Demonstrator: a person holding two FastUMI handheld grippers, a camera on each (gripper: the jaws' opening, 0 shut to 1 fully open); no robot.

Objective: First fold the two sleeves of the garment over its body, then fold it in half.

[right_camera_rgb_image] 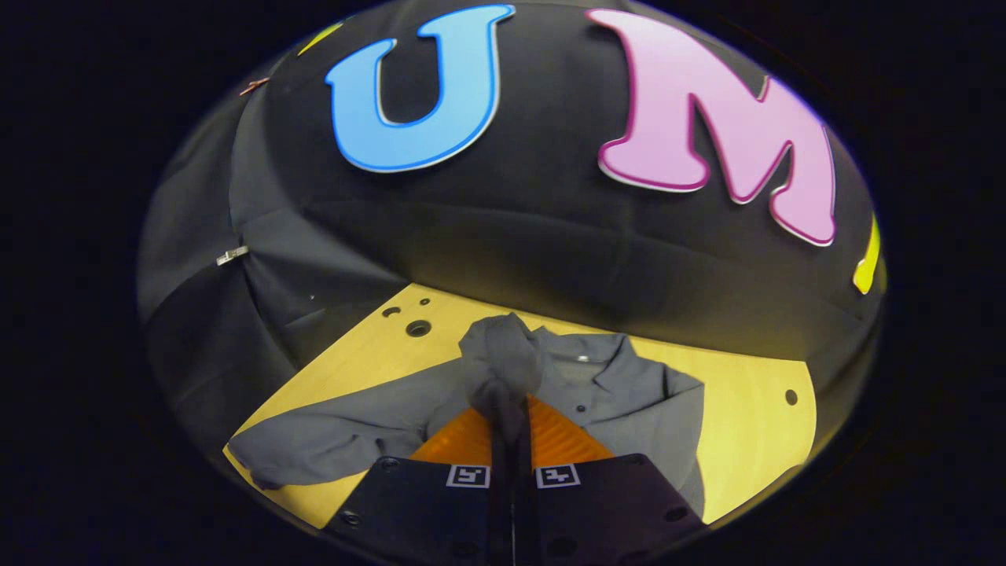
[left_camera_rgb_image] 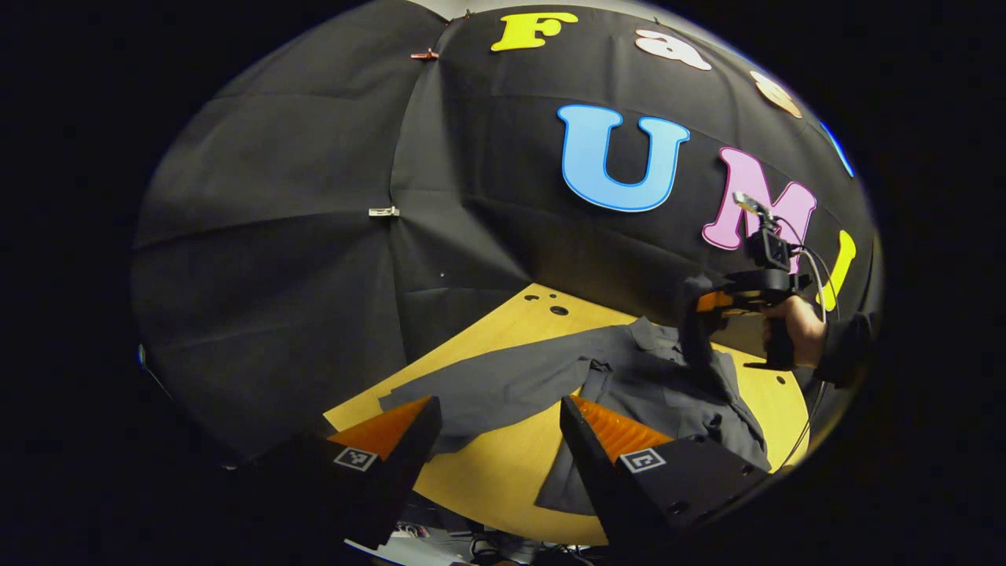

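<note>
A grey shirt lies on the yellow table, collar toward the far wall. One sleeve stretches out flat to the left. My right gripper is shut on the other sleeve, which bunches up above its fingertips; in the left gripper view that gripper hangs above the shirt's body with grey cloth drooping from it, held by a hand. My left gripper is open near the table's front edge, above the flat sleeve, with nothing between its fingers.
The table has small holes near its far left corner and one hole at the right. Black cloth walls close in the back and left. Cables hang below the table's front edge.
</note>
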